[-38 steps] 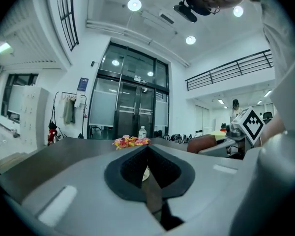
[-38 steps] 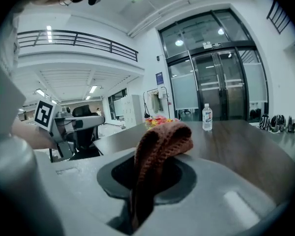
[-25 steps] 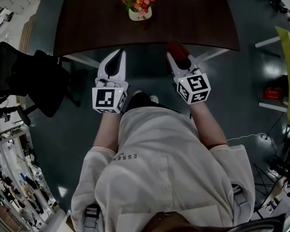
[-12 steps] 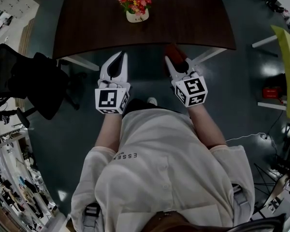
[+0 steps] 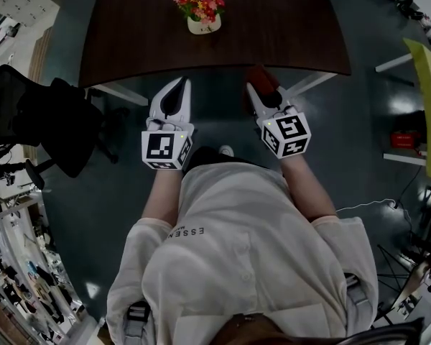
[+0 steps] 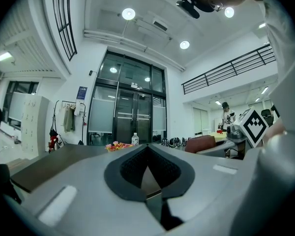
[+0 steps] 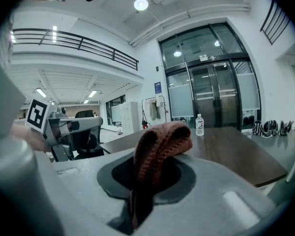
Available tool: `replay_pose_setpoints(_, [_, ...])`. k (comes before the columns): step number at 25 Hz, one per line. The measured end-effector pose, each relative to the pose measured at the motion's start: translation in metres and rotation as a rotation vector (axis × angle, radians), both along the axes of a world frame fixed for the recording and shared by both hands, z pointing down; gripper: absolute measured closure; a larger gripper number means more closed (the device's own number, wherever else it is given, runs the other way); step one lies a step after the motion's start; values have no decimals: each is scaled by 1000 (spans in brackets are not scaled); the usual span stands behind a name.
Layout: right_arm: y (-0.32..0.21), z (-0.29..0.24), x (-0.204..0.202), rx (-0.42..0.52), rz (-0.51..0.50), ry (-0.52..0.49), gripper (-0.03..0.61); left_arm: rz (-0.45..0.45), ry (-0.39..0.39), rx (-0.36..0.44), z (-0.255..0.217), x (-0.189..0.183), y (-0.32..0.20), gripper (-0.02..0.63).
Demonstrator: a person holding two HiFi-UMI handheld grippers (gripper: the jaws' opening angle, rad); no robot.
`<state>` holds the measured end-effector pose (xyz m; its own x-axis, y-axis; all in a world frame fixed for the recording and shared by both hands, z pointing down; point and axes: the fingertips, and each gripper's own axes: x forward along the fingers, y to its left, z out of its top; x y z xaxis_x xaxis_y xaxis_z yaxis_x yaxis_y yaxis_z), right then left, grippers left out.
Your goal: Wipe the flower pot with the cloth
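A white flower pot with pink and red flowers stands on the dark wooden table, well ahead of both grippers. My right gripper is shut on a reddish knitted cloth, which bulges up between the jaws. It hovers just short of the table's near edge. My left gripper is shut with nothing in it and sits level beside the right one, also short of the table edge.
A black office chair stands to the left of the table. A water bottle stands far off behind the table. A yellow-green panel and a red object are at the right. A person stands far off.
The view shifted slightly between a second ago and half a second ago; since then both grippers have stayed almost still in front of the table.
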<state>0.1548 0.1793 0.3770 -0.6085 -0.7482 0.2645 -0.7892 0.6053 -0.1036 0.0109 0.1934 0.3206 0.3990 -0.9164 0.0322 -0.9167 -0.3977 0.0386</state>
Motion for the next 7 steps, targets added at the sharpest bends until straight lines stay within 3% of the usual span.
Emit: replay_pose_setpoints(7, [-1, 1, -1, 10, -7, 14, 532, -4, 1, 7, -2, -1, 0, 598])
